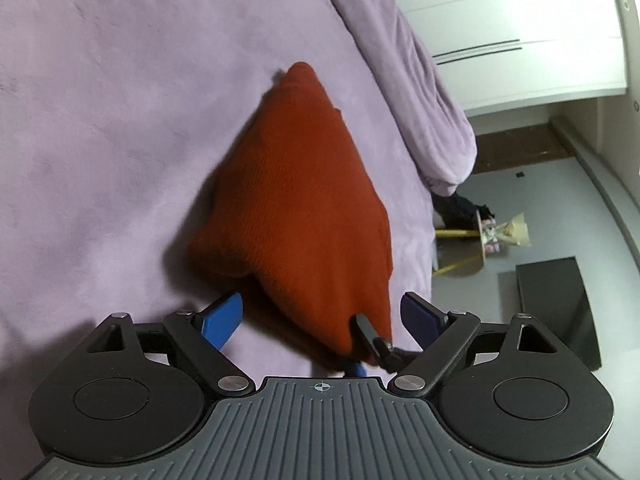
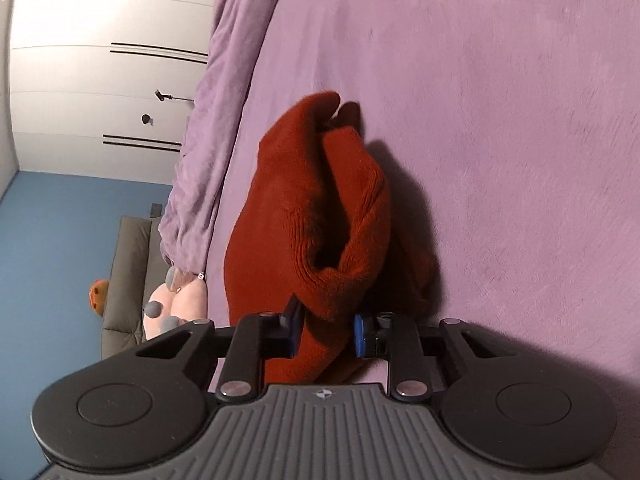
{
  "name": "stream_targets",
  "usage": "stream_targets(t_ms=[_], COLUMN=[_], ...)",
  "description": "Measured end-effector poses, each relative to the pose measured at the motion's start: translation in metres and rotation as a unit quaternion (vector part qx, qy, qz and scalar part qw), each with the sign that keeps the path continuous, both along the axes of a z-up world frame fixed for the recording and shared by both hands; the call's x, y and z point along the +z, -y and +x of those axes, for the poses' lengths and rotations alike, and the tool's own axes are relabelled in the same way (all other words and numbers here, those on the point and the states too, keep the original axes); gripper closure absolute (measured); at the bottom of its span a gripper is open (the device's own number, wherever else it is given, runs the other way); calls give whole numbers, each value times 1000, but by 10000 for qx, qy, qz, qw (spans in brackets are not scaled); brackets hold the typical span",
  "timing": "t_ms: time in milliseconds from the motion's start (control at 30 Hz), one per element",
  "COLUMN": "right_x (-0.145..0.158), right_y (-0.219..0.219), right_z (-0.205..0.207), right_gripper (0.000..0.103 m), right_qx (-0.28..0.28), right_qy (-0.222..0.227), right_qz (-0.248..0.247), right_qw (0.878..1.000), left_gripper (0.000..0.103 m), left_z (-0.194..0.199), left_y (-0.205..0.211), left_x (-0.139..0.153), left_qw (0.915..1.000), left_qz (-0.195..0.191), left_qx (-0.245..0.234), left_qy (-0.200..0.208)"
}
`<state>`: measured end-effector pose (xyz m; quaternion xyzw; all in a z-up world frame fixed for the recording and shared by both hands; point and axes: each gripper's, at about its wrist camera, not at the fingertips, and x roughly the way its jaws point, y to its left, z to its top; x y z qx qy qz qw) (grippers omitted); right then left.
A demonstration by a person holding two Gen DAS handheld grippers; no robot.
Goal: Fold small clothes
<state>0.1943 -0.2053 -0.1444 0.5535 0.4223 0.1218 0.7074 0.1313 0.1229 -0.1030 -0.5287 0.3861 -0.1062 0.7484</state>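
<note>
One rust-red knitted garment [image 1: 296, 200] lay bunched on a lilac bedspread [image 1: 100, 120], and two grippers worked at it. The left gripper [image 1: 322, 320] stood spread wide, its two blue pads [image 1: 222, 318] clear of the cloth, with the garment's near corner lying between them. In that corner, at about 5 o'clock of the garment, the black finger of the other gripper showed. The right gripper [image 2: 326, 334] pinched a thick fold of the garment [image 2: 320, 216] between its blue pads [image 2: 360, 336], the cloth rising in ridges toward 12 o'clock.

Only the left wrist view showed a dark box [image 1: 560, 308] on the pale floor at 3 o'clock and white drawers [image 1: 500, 32] at 1 o'clock. Only the right wrist view showed a blue floor [image 2: 48, 260], a grey cushion [image 2: 128, 276] and one pink plush toy [image 2: 176, 308] at 9 o'clock. Whether the dark box held anything could not be told.
</note>
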Motion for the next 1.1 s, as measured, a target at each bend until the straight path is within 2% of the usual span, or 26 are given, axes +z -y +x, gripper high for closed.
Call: stream_targets(t_ms=[67, 100, 133, 200, 233, 267, 300, 333, 367, 467, 567, 667, 733, 767, 833, 867, 900, 933, 967, 1000, 1033, 1067, 1100], right_x=[-2, 0, 0, -5, -2, 7, 14, 15, 15, 27, 40, 45, 50, 56, 66, 71, 75, 79, 81, 87, 91, 96, 101], right_y=[-4, -4, -3, 8, 14, 16, 12, 6, 0, -15, -28, -31, -31, -34, -36, -37, -36, -36, -39, -43, -47, -52, -58], right_z=[2, 1, 2, -2, -4, -2, 1, 2, 1, -1, 0, 1, -7, -12, -24, -32, -42, -52, -59, -67, -75, -82, -87], right_gripper=[78, 88, 94, 95, 95, 95, 95, 95, 95, 96, 96, 93, 86, 79, 32, 28, 27, 19, 13, 5, 4, 4, 4], right_qx=[-13, 23, -20, -280, -303, -155, 115, 339, 490, 697, 993, 1104, 1169, 1222, 1275, 1304, 1382, 1500, 1606, 1711, 1784, 1861, 1933], right_qy=[-32, 30, 163, 437, 459, 498, 483, 393, 391, 628, 833, 842, 884, 909, 795, 784, 810, 793, 758, 758, 812, 861, 877], right_qz=[89, 97, 320, 1277, 1055, 360, -472, -1005, -1337, -2080, -2808, -3013, -3294, -3678, -4394, -4626, -4744, -4799, -4825, -4854, -4876, -4908, -4953], right_qw=[10000, 9999, 9994, 9905, 9929, 9980, 9977, 9936, 9890, 9736, 9510, 9434, 9327, 9174, 8856, 8734, 8656, 8607, 8577, 8540, 8508, 8468, 8424], left_gripper=[16, 22, 23, 28, 29, 31, 31, 31, 32, 34, 34, 32, 28, 23, 15, 8, 4, 3, 3, 2, 2, 2, 2], left_z=[12, 15, 17, 15, 13, 12, 11, 11, 11, 11, 16, 19, 10, 6, -5, -11, -17, -25, -33, -39, -44, -47, -48], left_y=[3, 2, 0, -7, -10, -12, -13, -13, -13, -11, -9, -11, -17, -19, -18, -12, -6, 3, 14, 23, 31, 37, 41], left_x=[-7, -8, -8, -8, -7, -7, -8, -10, -12, -12, -7, -8, -5, 0, 15, 28, 39, 51, 62, 69, 75, 79, 81], left_qw=[9997, 9992, 9983, 9974, 9973, 9973, 9972, 9971, 9968, 9959, 9945, 9910, 9872, 9859, 9796, 9713, 9588, 9397, 9145, 8939, 8756, 8624, 8547], left_qz=[94, 198, 281, 276, 264, 288, 319, 339, 363, 510, 777, 980, 1292, 1356, 1744, 2202, 2715, 3338, 3998, 4445, 4797, 5027, 5154], left_qx=[156, 275, 407, 562, 587, 575, 539, 512, 517, 459, 259, 256, 292, 260, 147, 33, -31, -91, -190, -276, -341, -374, -400], left_qy=[-141, -223, -307, -353, -348, -360, -412, -445, -488, -583, -656, -870, -891, -941, -990, -905, -837, -738, -599, -505, -456, -458, -473])
